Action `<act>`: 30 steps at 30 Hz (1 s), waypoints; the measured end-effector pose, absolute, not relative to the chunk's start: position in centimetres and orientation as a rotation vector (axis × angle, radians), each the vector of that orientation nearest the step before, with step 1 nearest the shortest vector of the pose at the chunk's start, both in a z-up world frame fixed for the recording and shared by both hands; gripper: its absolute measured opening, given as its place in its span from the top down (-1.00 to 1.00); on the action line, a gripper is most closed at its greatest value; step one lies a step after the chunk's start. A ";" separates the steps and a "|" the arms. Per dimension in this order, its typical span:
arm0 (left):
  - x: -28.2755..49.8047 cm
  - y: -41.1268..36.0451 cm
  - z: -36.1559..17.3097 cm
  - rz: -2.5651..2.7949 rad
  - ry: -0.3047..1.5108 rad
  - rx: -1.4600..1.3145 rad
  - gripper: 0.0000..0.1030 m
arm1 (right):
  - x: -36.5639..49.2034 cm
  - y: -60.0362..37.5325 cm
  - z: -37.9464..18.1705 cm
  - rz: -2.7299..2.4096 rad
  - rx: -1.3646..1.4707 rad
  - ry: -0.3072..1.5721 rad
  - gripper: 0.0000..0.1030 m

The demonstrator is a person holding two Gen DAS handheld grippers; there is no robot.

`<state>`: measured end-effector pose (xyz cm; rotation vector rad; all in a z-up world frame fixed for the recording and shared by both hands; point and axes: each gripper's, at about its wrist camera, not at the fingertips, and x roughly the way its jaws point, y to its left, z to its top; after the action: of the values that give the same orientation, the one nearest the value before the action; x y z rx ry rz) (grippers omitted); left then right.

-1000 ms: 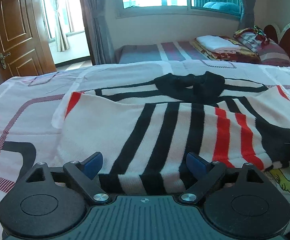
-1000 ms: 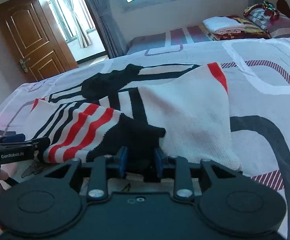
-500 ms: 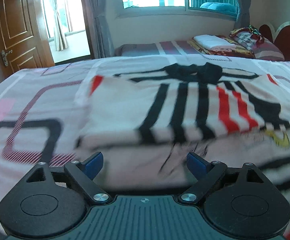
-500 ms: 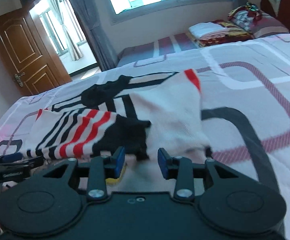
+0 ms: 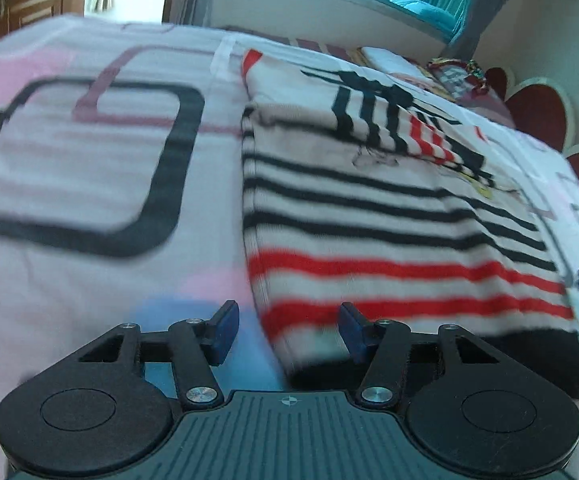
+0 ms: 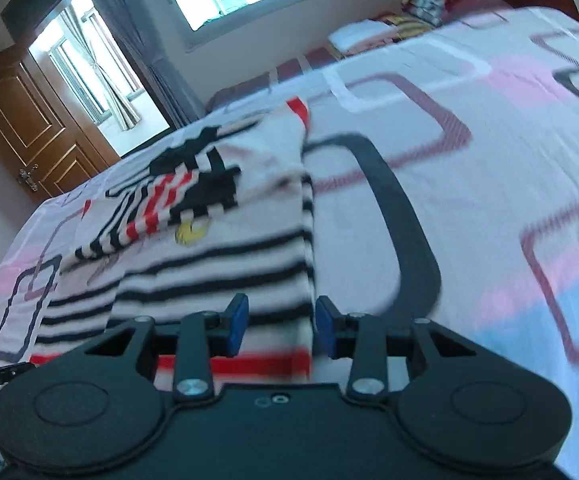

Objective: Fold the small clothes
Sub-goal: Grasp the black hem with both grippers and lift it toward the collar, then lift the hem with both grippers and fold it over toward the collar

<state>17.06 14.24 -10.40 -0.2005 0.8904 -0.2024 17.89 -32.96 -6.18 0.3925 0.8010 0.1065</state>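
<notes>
Sweater point(image 5: 389, 216) lies mid-frame on the bed point(image 5: 89, 160), sleeves folded in. Left tool point(image 5: 287, 334), jaws just narrowing, and right tool point(image 6: 281, 326) both gape, pinching nothing. Grab one layer only and the fold could slip apart.

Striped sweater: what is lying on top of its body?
A folded-in striped sleeve lies across the striped sweater, partly covering a yellow cartoon print. The rest of the print is hidden beneath.

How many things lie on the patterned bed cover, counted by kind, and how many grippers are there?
Striped knitted sweater, white with black and red bands: 1
Black two-finger grippers with blue pads: 2, the left gripper and the right gripper
Total: 3
</notes>
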 end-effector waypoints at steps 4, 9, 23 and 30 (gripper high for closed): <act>14.7 15.1 -11.1 -0.295 0.922 -0.340 -0.06 | 14.9 -32.7 -7.4 0.116 0.445 0.836 0.28; 12.1 15.4 -12.6 -0.386 0.936 -0.518 -0.05 | 11.3 -33.0 -9.3 0.153 0.614 0.869 0.29; 12.9 16.3 -14.5 -0.410 0.934 -0.678 0.31 | 9.9 -32.1 -11.1 0.204 0.774 0.866 0.36; 11.1 17.5 -15.2 -0.405 0.919 -0.726 0.31 | 8.7 -32.1 -11.7 0.257 0.812 0.867 0.41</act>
<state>11.09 17.46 -15.19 -0.7263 0.9190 -0.4052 8.74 -32.08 -11.67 0.8124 0.8665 0.2573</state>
